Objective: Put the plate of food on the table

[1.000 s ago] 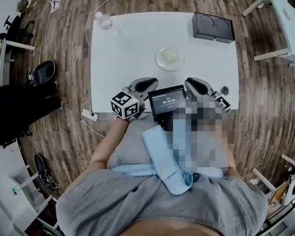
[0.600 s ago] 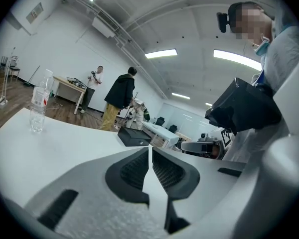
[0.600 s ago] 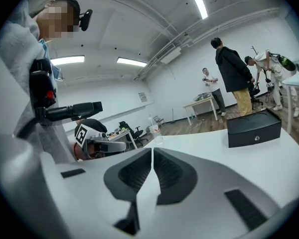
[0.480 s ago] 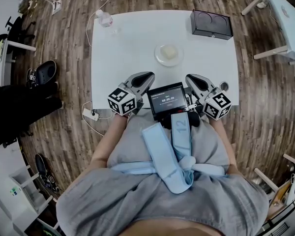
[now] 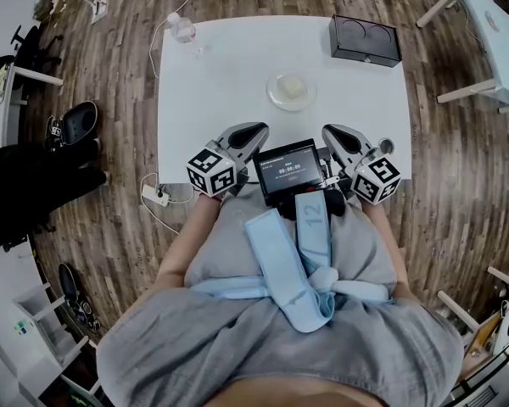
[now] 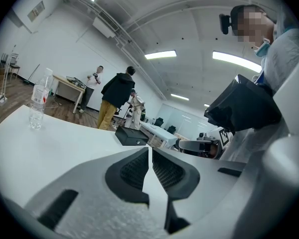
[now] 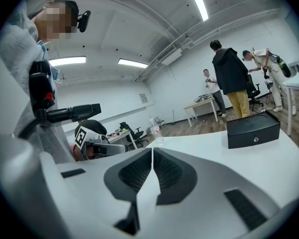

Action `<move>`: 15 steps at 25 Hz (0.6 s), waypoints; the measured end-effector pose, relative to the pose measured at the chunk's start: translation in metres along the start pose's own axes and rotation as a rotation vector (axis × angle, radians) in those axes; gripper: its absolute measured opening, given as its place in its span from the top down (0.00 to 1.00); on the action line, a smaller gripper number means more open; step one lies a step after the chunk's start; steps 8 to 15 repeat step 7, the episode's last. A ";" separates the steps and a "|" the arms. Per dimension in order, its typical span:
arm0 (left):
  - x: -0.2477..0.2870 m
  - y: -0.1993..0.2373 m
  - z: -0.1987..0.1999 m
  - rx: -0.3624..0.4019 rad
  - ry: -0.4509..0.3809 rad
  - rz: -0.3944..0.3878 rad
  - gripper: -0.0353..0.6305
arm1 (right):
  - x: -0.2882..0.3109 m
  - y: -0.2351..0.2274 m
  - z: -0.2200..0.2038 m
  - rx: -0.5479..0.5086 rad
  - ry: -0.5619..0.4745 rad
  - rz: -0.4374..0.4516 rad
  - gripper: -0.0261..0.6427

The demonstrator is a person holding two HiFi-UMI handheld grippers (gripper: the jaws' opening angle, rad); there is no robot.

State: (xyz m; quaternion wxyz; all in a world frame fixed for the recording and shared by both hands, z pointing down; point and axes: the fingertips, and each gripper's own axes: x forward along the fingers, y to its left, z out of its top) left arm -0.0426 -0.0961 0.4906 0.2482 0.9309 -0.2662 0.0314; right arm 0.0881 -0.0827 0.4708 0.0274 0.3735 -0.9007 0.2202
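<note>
Both grippers, left gripper [image 5: 256,131] and right gripper [image 5: 329,132], have their jaws pressed together on nothing and hover at the near edge of the white table [image 5: 204,91]. One plate [image 5: 276,100] sits near the table's middle, apart from both. It is round clear glass, with one pale yellow piece of food [image 5: 293,86] on it. One black box [image 5: 365,42] stands at the far right corner, and one water bottle [image 5: 183,30] at the far left.

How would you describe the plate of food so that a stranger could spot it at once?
Start at the white table. Near its middle, short of the black box, sits the plate of food. It alone is round and shallow, holding a pale yellow lump.
</note>
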 end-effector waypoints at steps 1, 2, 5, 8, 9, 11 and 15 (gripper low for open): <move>0.000 0.000 0.000 0.000 -0.001 0.001 0.90 | 0.000 0.000 0.001 0.000 0.000 -0.001 0.91; 0.001 0.000 0.000 -0.001 -0.002 0.002 0.90 | -0.001 -0.001 0.001 0.001 -0.001 -0.002 0.91; 0.002 0.000 0.001 -0.005 -0.003 0.001 0.90 | -0.002 -0.003 0.004 0.010 -0.006 -0.009 0.91; 0.003 0.000 0.002 -0.008 -0.002 -0.002 0.90 | -0.003 -0.004 0.005 0.015 -0.009 -0.013 0.91; 0.003 0.000 0.002 -0.008 -0.002 -0.002 0.90 | -0.003 -0.004 0.005 0.015 -0.009 -0.013 0.91; 0.003 0.000 0.002 -0.008 -0.002 -0.002 0.90 | -0.003 -0.004 0.005 0.015 -0.009 -0.013 0.91; 0.003 0.000 0.002 -0.008 -0.002 -0.002 0.90 | -0.003 -0.004 0.005 0.015 -0.009 -0.013 0.91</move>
